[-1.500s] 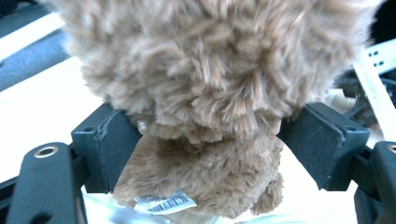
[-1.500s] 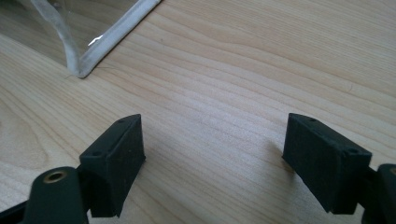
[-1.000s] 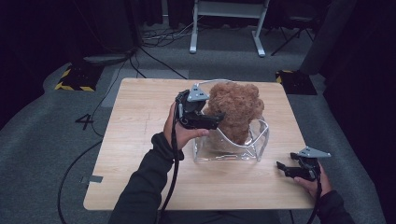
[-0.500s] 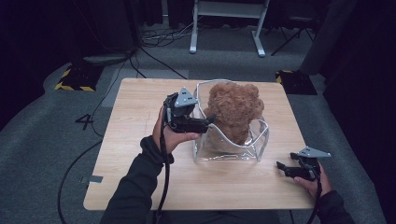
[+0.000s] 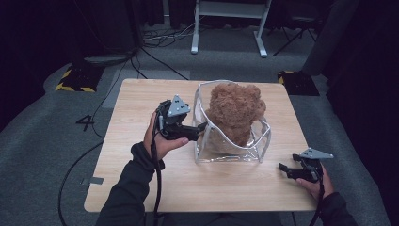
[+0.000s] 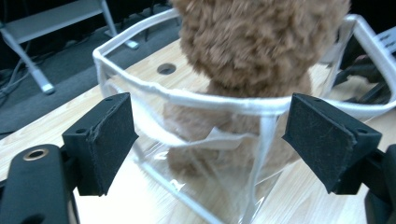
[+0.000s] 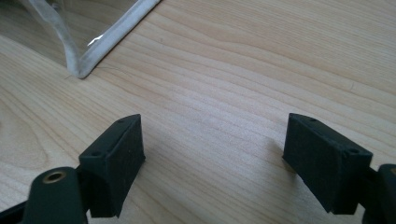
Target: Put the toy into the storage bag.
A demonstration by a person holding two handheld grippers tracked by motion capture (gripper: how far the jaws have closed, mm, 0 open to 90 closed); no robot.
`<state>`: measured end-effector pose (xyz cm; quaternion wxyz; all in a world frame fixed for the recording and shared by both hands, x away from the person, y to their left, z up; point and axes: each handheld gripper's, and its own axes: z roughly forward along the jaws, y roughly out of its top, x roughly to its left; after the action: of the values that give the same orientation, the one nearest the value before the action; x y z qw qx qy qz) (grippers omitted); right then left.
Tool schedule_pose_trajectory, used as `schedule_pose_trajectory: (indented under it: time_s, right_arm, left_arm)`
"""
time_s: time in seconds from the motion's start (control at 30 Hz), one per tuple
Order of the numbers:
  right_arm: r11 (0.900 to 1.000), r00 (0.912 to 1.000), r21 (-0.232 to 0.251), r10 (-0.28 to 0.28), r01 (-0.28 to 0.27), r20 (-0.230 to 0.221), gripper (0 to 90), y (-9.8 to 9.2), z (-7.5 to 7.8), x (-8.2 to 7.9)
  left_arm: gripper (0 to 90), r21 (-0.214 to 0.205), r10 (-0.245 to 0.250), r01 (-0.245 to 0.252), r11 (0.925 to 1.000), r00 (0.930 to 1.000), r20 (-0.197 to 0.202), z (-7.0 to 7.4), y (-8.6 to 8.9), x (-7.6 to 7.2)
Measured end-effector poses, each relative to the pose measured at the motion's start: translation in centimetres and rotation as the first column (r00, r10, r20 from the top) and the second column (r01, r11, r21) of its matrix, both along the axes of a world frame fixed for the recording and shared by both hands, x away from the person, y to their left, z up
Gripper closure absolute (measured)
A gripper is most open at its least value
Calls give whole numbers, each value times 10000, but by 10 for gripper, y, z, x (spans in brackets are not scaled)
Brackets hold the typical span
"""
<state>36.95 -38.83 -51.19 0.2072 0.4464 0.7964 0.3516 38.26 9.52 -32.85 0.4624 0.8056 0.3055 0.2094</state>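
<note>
Two grippers, one clear bag, one plush toy, on one wooden table (image 5: 155, 188).

Item: clear plastic bag (image 5: 226, 149), white-trimmed, standing upright and open-topped near the middle of the table. In the left gripper view its white rim (image 6: 219, 100) runs across between the two pads, with a corner seam dropping down to the tabletop.

Item: brown teddy bear (image 5: 234, 109), fuzzy, sitting upright inside the bag, its head and shoulders rising above the rim.

Item: left gripper (image 5: 201, 130), held by the left hand (image 5: 160, 140) just beside the bag's left wall, pointing at it. Jaws spread wide and just been opening further; the pads (image 6: 109, 140) stand on either side of the bag's near corner, apart from it and pinching nothing.

Item: right gripper (image 5: 282, 168), held by the right hand (image 5: 317, 184) low over the table's near right corner, well apart from the bag. Jaws spread, with bare wood between them; a bottom corner of the bag (image 7: 84, 65) lies ahead in the right gripper view.

Item: black cable (image 5: 155, 188), trailing from the left gripper along the sleeve.
</note>
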Motion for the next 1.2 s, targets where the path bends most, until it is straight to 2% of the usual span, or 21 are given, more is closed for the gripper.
schedule_pose_trajectory:
  time_s: [0.3,0.67,0.87,1.2]
  right_arm:
    - [10000,10000,9,2,-2,-1,200,0,0,0]
    - [10000,10000,13,-4,4,-8,199,0,0,0]
    - [10000,10000,13,-5,5,-10,199,0,0,0]
    - [10000,10000,12,-5,5,-7,198,0,0,0]
  left_arm:
    - [167,485,127,-130,9987,9999,68,-14,9,-4]
    - [166,852,385,-352,9957,9986,-366,-41,24,-6]
    - [166,1219,511,-454,9915,9977,-445,-51,30,-6]
    - [166,1959,824,-704,9781,9951,-541,-75,36,-8]
